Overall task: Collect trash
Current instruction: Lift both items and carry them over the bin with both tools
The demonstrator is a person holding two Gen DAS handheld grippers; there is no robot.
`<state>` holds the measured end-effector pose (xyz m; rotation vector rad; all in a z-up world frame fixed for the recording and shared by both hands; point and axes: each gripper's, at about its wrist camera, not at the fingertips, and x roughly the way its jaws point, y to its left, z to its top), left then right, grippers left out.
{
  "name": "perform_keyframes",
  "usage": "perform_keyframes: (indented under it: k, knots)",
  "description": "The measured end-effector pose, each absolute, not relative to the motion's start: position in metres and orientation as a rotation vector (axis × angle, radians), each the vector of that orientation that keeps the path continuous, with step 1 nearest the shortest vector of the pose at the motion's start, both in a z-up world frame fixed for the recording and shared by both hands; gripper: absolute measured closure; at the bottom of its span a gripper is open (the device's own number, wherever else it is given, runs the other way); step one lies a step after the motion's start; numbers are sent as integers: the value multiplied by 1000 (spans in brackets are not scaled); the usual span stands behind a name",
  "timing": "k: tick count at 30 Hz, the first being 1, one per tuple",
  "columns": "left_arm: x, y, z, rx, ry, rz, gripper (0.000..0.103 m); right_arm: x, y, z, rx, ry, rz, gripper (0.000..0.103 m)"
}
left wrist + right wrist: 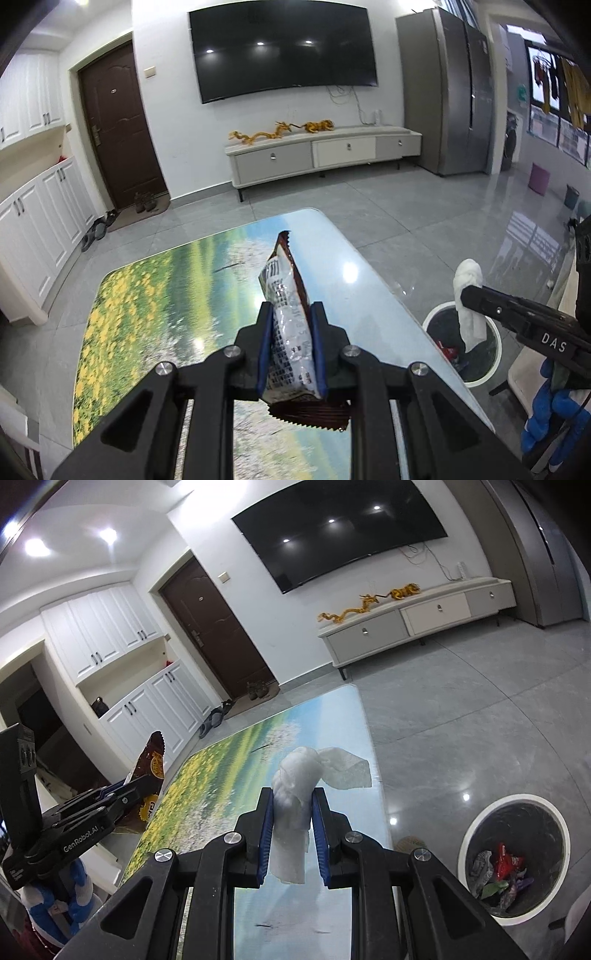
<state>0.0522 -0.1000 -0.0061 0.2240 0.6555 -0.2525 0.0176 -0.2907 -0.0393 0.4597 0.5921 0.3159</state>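
My left gripper (291, 314) is shut on a brown and silver snack wrapper (286, 295), held upright above the table with the flower-field print (147, 295). My right gripper (293, 797) is shut on a crumpled white tissue (299, 775), also above the table. In the left wrist view the right gripper (465, 295) comes in from the right with the tissue (469, 295) hanging over the white trash bin (495, 332) on the floor. In the right wrist view the left gripper (144, 786) with the wrapper (151, 771) is at the left, and the bin (466, 843) holds several wrappers.
Grey tiled floor (406, 206) surrounds the table. A TV console (321, 155) stands at the far wall under a wall TV (284, 48), with a fridge (443, 92) to its right. White cabinets (37, 221) and a brown door (118, 125) are at the left. Blue-gloved hands (550, 424) hold the grippers.
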Motion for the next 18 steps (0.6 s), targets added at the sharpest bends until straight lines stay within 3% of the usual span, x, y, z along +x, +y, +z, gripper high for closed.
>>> perform_keyframes:
  k: [18]
  knots:
    - [90, -221, -64, 325, 790, -465, 82, 7, -388, -103, 617, 661, 98, 84]
